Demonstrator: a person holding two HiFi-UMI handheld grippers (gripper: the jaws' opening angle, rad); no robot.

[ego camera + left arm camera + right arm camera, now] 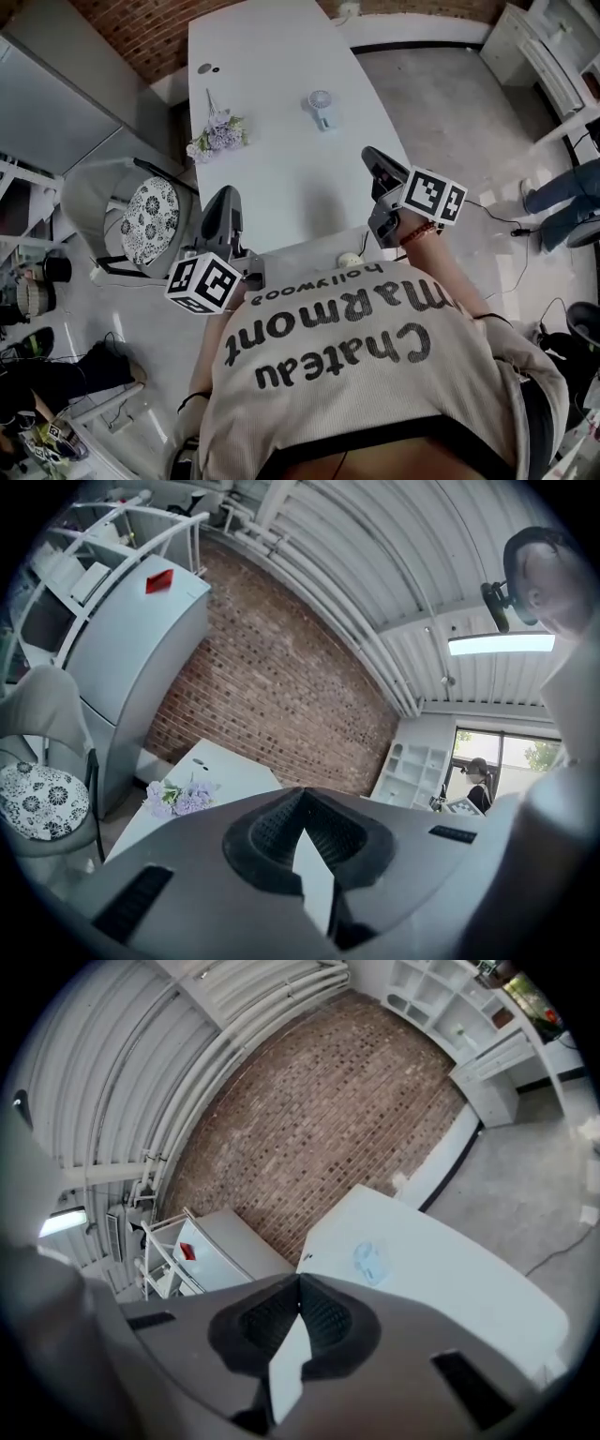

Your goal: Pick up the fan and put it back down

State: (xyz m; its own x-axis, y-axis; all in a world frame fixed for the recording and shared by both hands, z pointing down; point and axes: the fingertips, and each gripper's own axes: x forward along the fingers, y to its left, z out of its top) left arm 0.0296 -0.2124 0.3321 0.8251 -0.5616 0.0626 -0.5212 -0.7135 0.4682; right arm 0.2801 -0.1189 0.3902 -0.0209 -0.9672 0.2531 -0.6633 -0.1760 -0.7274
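The fan [321, 108] sits on the far half of the white table [272, 187], untouched and seemingly lying flat. In the right gripper view we find it on the tabletop beyond the jaws and slightly to their right. A bunch of pale purple flowers [217, 136] lies on the same table to the fan's left, near the table's left edge and apart from the fan.

The right gripper [300, 1283] has its jaws closed tip to tip with nothing between them. It is held above the table's near right edge, well short of the fan. The left gripper [302, 799] likewise has its jaws together and empty, at the near left corner.

A chair with a patterned cushion [150, 220] stands beside the table's left side.
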